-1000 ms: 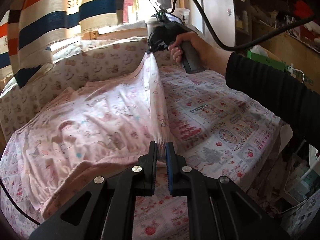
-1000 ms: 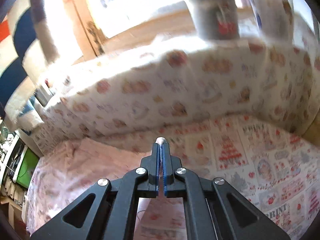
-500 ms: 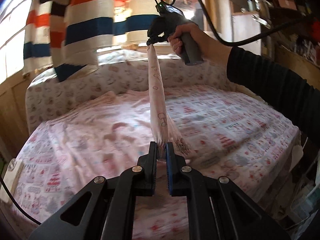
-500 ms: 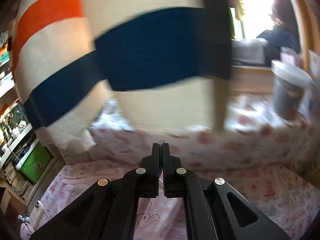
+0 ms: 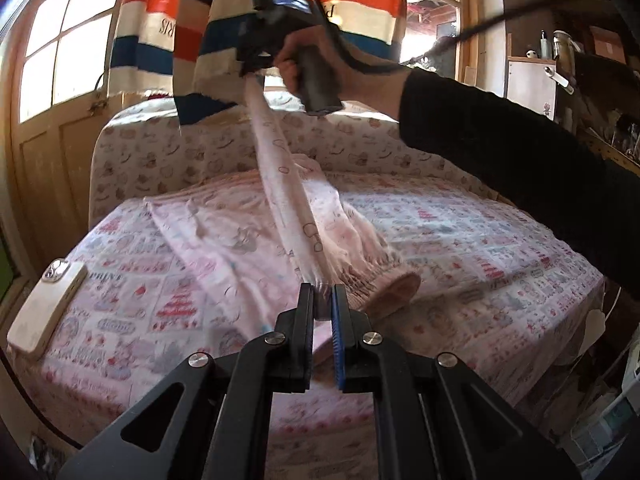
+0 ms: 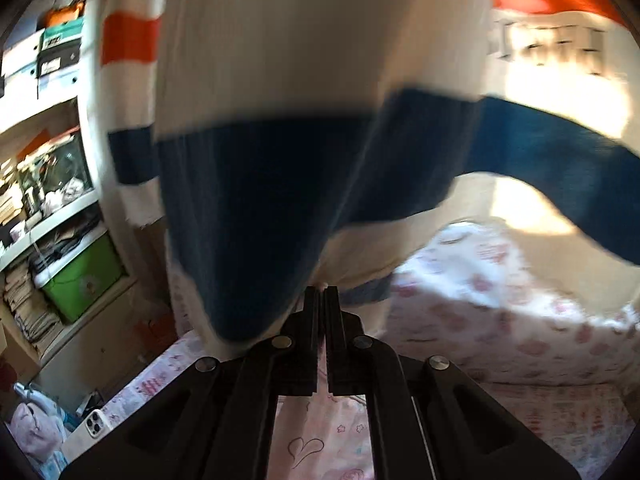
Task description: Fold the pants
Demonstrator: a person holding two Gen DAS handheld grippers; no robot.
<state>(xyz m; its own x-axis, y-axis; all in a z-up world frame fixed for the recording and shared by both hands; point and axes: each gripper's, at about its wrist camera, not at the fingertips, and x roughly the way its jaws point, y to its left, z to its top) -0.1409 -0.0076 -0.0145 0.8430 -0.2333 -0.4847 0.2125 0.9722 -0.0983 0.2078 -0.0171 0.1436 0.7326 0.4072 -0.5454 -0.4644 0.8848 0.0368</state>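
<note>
Both tools were clamped on the pink pyjama pants (image 5: 288, 200): left tool (image 5: 322, 296) at the waistband, right tool (image 5: 256, 74) high (beside the striped towel (image 5: 176, 20)); keeping the edge taut would help the fold.

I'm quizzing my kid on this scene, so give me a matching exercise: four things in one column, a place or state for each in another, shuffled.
Things:
1. pants
2. phone
3. striped cloth
4. green bin

Places or states:
A. hanging by the window
B. on a shelf
C. stretched between both grippers
D. flat on the bed's left edge

Pairs: 1-C, 2-D, 3-A, 4-B
</note>
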